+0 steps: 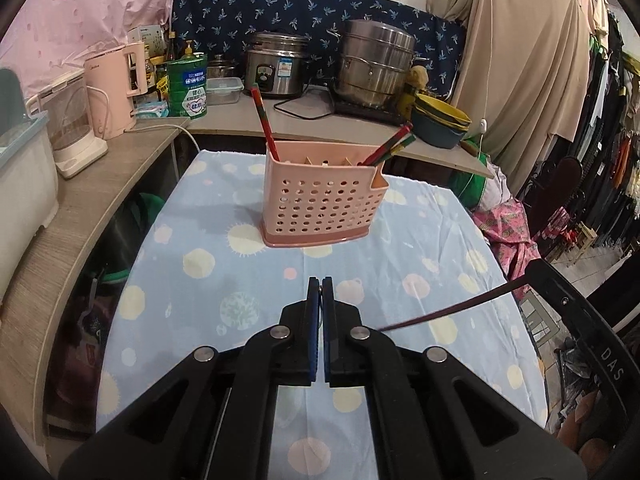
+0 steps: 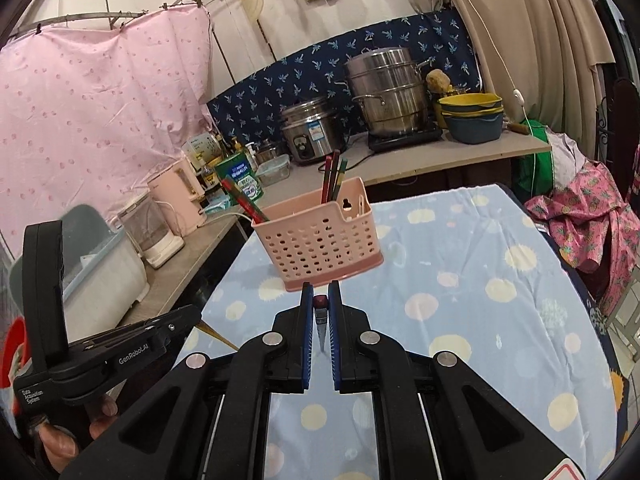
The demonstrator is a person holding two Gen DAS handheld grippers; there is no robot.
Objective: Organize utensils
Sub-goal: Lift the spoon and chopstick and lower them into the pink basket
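- Left wrist view: one pink basket (image 1: 322, 196) upright mid-table on the dotted cloth (image 1: 192, 264); one chopstick (image 1: 264, 122) leans left, a bundle (image 1: 390, 144) right (count unclear). Left gripper (image 1: 321, 286) fully closed; anything held cannot be told.
- Right wrist view: right gripper (image 2: 321, 294) clamps one red-ended chopstick (image 2: 321, 320); the left gripper's body and a hand (image 2: 60, 440) appear only here.

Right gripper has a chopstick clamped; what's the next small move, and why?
Probably carry the right gripper forward to above the pink basket. It is shut on a chopstick, the basket stands just ahead on the table, and other chopsticks already stand inside it.
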